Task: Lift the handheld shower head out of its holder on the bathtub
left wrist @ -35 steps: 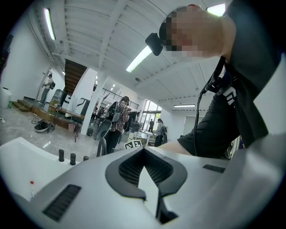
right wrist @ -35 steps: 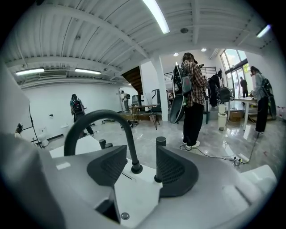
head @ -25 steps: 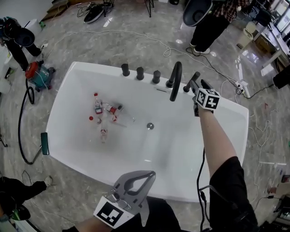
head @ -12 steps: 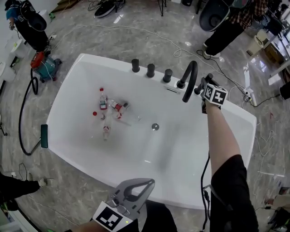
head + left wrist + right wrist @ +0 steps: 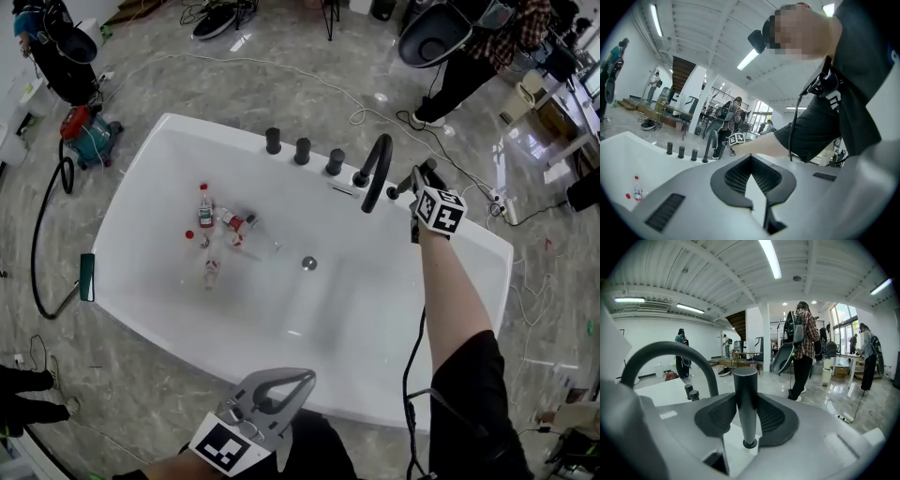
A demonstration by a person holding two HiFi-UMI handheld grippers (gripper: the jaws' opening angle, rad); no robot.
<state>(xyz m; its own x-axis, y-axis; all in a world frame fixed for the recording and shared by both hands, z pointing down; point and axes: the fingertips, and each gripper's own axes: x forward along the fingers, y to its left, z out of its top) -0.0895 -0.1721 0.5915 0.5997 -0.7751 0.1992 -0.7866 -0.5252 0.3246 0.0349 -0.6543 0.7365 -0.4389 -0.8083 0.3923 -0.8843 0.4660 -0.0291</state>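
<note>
The handheld shower head [image 5: 400,187] stands in its holder on the far rim of the white bathtub [image 5: 394,319], just right of the black arched spout [image 5: 380,155]. In the head view only a short dark stub of it shows, beside the tips of the right gripper [image 5: 419,173], which reaches in from the person's outstretched arm. Three black knobs [image 5: 302,151] line the rim left of the spout, a few small bottles [image 5: 204,202] lie on the tub floor, and the drain [image 5: 308,264] sits near the middle. The left gripper [image 5: 298,377] hangs at the near rim, well apart from the fittings. In the left gripper view its jaws meet at the tips with nothing between them, and the tub, knobs and spout lie beyond. In the right gripper view the dark cylindrical handle rises upright between the jaws, its foot still seated in the holder ring. The jaws have just been closing, and their ribbed pads now lie against its two sides.
</note>
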